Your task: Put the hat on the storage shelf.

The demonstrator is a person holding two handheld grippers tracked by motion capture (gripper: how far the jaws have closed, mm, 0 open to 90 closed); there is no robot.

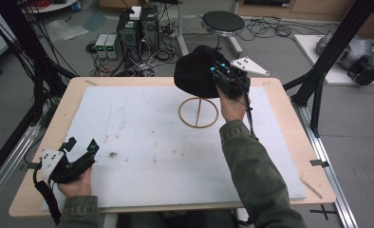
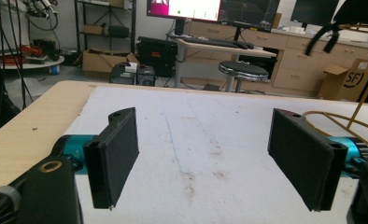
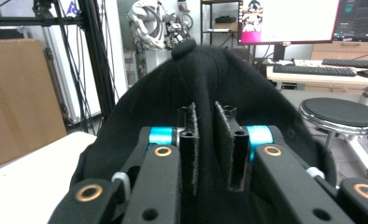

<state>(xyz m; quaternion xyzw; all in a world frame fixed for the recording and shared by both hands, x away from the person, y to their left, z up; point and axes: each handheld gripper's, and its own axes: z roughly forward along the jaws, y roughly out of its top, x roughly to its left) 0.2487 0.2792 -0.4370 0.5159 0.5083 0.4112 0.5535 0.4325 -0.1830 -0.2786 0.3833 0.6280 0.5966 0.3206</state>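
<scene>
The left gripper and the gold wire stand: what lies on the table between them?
Nothing: in the high view, bare white mat, lightly stained, runs from the left gripper to the gold wire stand.

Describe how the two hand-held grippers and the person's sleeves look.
Both are black. The left hand-held gripper has flat rectangular black jaw pads on teal cylindrical mounts, a grey three-cornered plate with dark dots, and a black cable trailing off. The right hand-held gripper shows the same teal accents, brass-coloured rings on its linkage, a similar dotted plate and a black cable. The sleeves are olive green.
</scene>
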